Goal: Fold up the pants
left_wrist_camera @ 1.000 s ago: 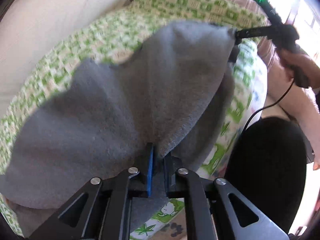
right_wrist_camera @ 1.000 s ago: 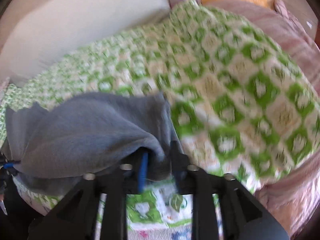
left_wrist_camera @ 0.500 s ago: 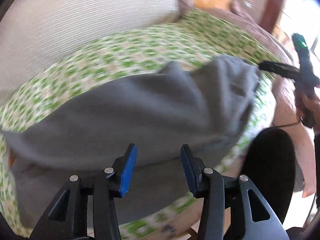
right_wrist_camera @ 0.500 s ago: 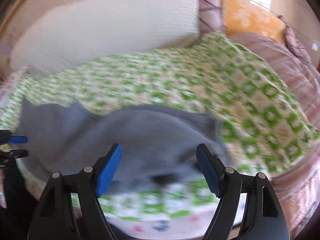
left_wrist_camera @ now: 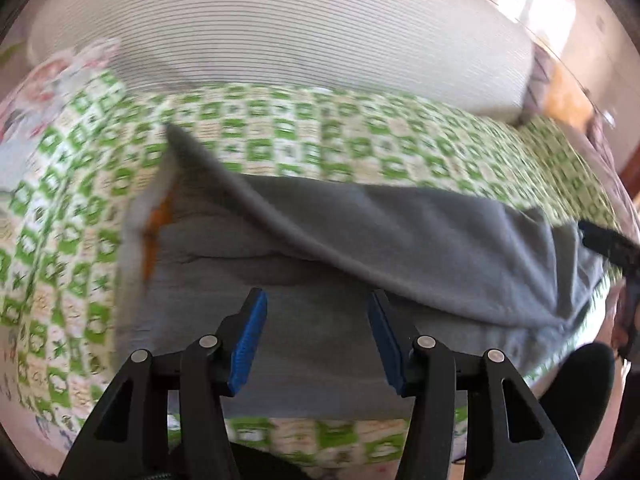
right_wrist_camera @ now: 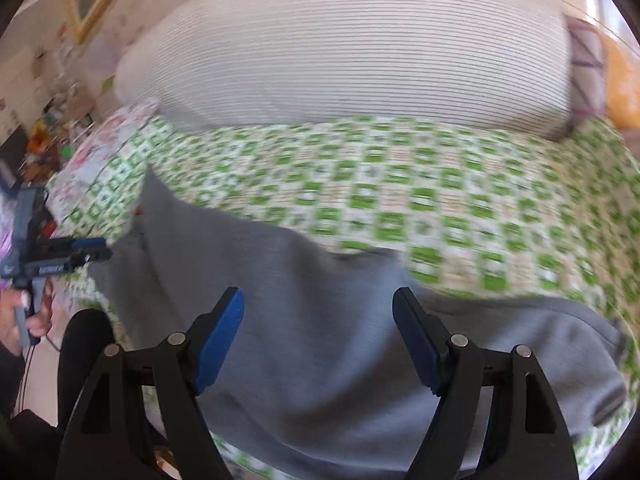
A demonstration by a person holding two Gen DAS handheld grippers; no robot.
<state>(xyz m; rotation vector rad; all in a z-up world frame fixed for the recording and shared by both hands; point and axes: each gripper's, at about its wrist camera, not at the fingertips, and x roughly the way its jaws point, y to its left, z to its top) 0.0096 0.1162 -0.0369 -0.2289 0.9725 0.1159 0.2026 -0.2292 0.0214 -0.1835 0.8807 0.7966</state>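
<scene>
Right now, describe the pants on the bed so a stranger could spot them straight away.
Find the bed under the green-and-white checked blanket, in front of the long striped bolster. The pants lie along its near edge: plain grey fleece, folded over, the only unpatterned cloth there.

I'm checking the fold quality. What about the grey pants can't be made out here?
- Lower layer of the grey pants: left wrist view, covered by the folded-over flap.
- Near hem: right wrist view, behind the right tool.
- Orange detail: too blurred to identify.
</scene>
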